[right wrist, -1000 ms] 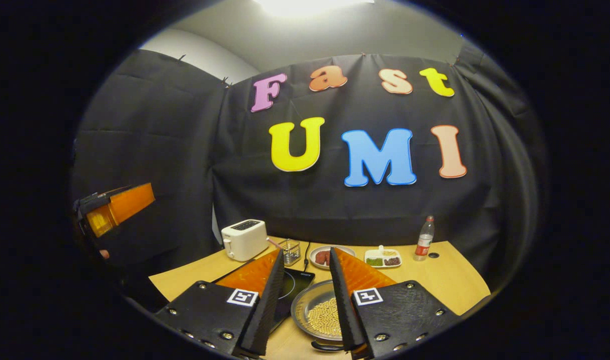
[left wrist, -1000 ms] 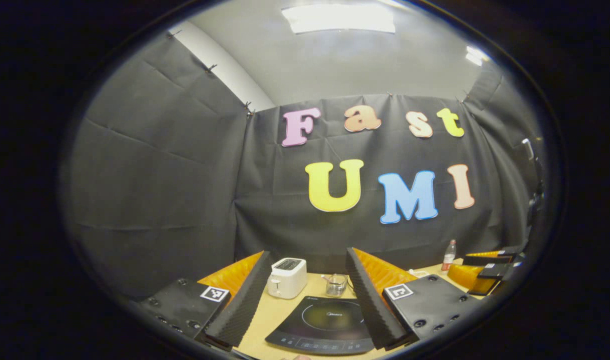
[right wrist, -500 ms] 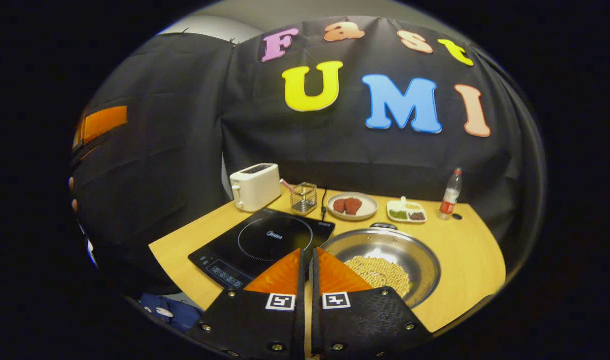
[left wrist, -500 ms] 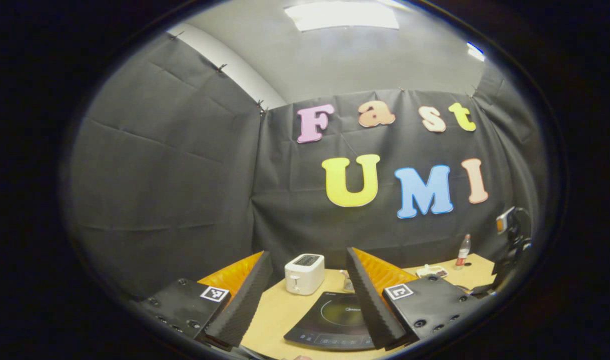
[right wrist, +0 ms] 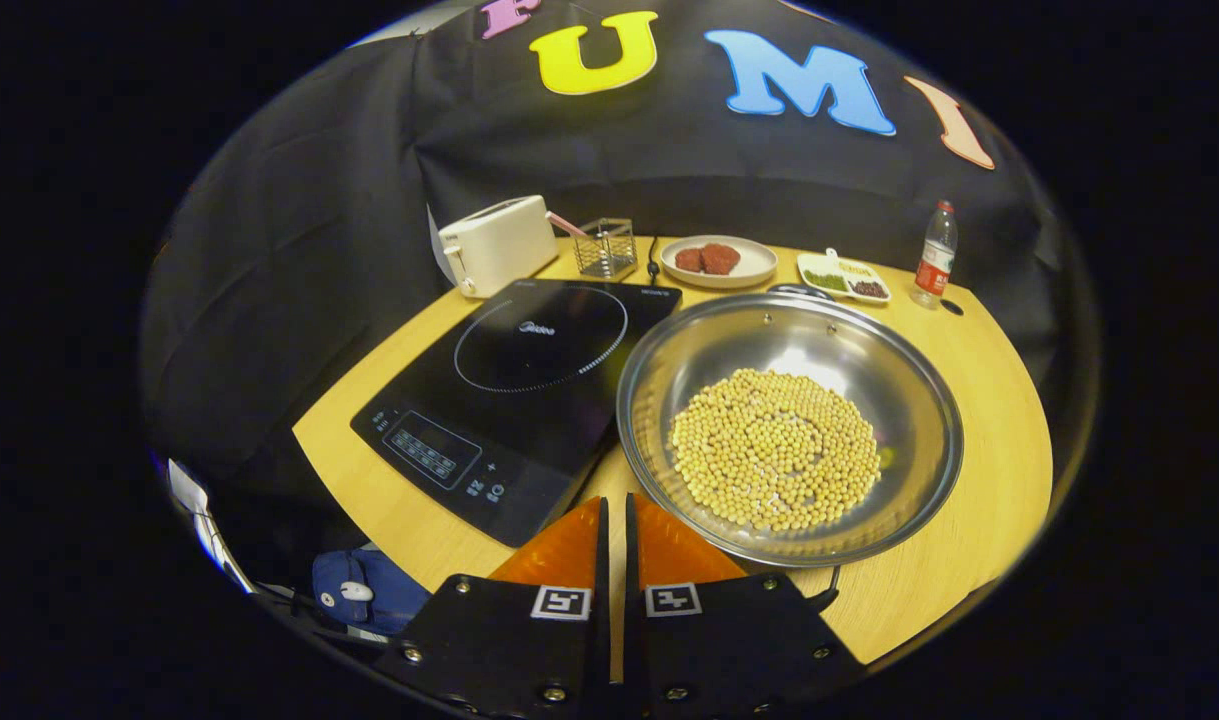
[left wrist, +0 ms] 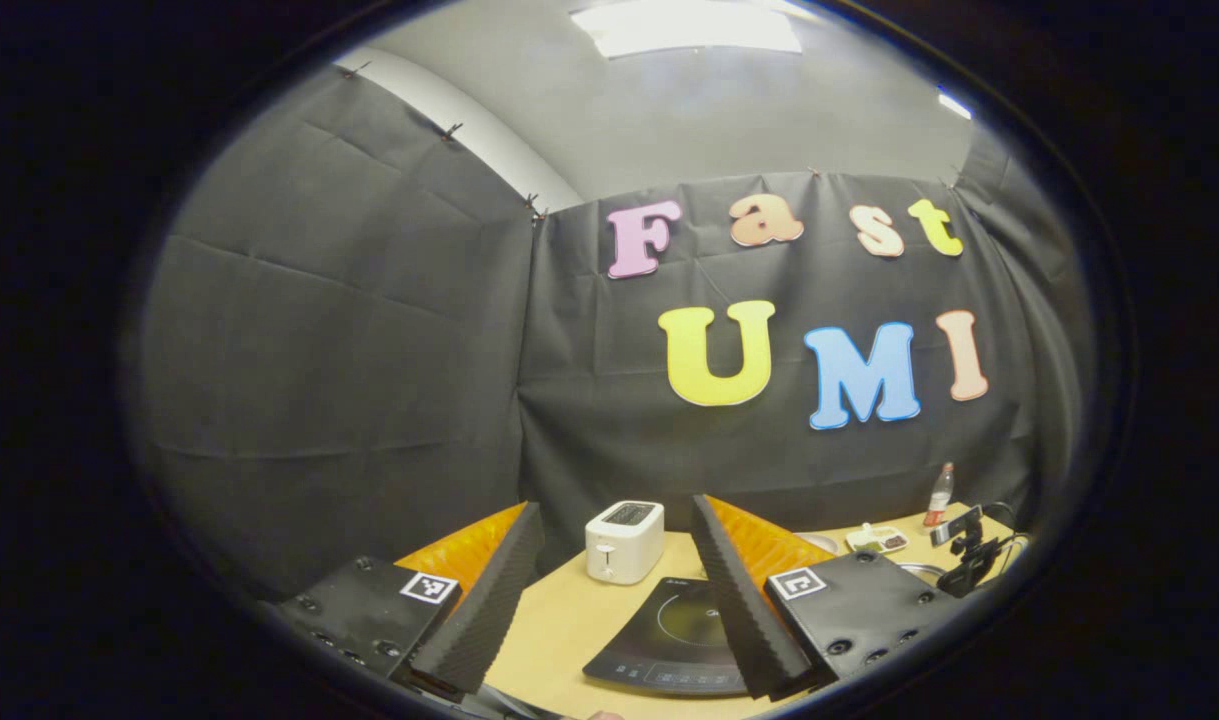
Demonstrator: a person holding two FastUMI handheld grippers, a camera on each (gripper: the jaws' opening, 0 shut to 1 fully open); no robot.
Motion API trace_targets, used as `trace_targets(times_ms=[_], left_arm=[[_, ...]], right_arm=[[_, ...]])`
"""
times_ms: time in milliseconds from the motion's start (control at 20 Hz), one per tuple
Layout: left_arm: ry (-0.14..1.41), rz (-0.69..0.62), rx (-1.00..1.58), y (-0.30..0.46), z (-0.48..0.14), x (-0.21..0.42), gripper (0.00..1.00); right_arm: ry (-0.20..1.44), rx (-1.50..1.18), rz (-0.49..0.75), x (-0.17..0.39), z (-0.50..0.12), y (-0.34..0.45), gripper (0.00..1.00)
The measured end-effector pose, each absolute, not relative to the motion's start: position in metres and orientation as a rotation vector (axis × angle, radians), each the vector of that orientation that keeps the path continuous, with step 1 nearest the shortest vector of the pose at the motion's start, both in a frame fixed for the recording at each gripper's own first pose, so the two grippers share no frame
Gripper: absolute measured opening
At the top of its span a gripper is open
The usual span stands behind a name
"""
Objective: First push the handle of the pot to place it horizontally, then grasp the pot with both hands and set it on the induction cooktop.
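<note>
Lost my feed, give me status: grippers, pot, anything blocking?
Left gripper open, raised. Right gripper shut, empty, at pot near rim. Pot on table beside cooktop, beans inside. Cooktop clear.

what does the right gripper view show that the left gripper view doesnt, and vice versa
Right gripper view: beans inside the pot, a wire basket, and the right tool, shut. Left gripper view: the ceiling light and the left tool, open. Both: toaster, induction cooktop, bottle.
</note>
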State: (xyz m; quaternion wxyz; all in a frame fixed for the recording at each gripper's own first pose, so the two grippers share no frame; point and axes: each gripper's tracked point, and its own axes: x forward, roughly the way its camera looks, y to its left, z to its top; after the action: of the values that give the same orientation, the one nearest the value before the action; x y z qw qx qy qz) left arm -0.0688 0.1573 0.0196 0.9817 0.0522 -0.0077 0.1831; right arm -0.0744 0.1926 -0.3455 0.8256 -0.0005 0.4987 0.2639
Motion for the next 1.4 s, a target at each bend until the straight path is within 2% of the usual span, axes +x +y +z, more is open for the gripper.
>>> trace_targets(times_ms=[100, 150, 300, 350, 400, 450, 500, 550, 600, 850, 900, 1100, 1300, 1400], left_arm=[[-0.016, 0.363, 0.107, 0.156, 0.019, -0.066, 1.00], [-0.016, 0.360, 0.106, 0.155, 0.019, -0.066, 0.97], [-0.015, 0.344, 0.099, 0.150, 0.017, -0.063, 0.97], [-0.015, 0.338, 0.097, 0.149, 0.017, -0.061, 1.00], [-0.017, 0.330, 0.094, 0.147, 0.016, -0.060, 0.94], [-0.019, 0.322, 0.092, 0.145, 0.016, -0.059, 1.00], [-0.020, 0.314, 0.090, 0.144, 0.016, -0.058, 0.94], [-0.022, 0.306, 0.087, 0.142, 0.016, -0.057, 1.00], [-0.024, 0.297, 0.084, 0.141, 0.015, -0.056, 1.00], [-0.028, 0.251, 0.058, 0.136, 0.012, -0.043, 1.00], [-0.030, 0.239, 0.053, 0.137, 0.011, -0.041, 0.97], [-0.029, 0.187, 0.032, 0.136, 0.006, -0.029, 1.00], [-0.035, 0.136, 0.035, 0.132, 0.007, -0.019, 0.94], [-0.042, 0.122, 0.038, 0.126, 0.009, -0.017, 0.98]], right_arm=[[1.092, -0.016, 0.541, -0.077, -0.355, 0.185, 0.06], [1.097, -0.011, 0.537, -0.075, -0.357, 0.183, 0.06], [1.100, -0.013, 0.527, -0.073, -0.362, 0.181, 0.02], [1.103, -0.019, 0.524, -0.073, -0.363, 0.179, 0.02], [1.104, -0.023, 0.517, -0.073, -0.363, 0.178, 0.02], [1.106, -0.024, 0.509, -0.073, -0.363, 0.176, 0.02], [1.109, -0.023, 0.499, -0.073, -0.363, 0.173, 0.02], [1.113, -0.020, 0.487, -0.073, -0.363, 0.171, 0.02], [1.117, -0.018, 0.475, -0.074, -0.365, 0.167, 0.02], [1.158, -0.017, 0.391, -0.078, -0.372, 0.142, 0.02], [1.165, -0.013, 0.371, -0.079, -0.375, 0.138, 0.02], [1.172, -0.010, 0.289, -0.076, -0.377, 0.120, 0.02], [1.174, -0.010, 0.215, -0.071, -0.380, 0.100, 0.02], [1.183, -0.006, 0.187, -0.068, -0.381, 0.088, 0.02]])
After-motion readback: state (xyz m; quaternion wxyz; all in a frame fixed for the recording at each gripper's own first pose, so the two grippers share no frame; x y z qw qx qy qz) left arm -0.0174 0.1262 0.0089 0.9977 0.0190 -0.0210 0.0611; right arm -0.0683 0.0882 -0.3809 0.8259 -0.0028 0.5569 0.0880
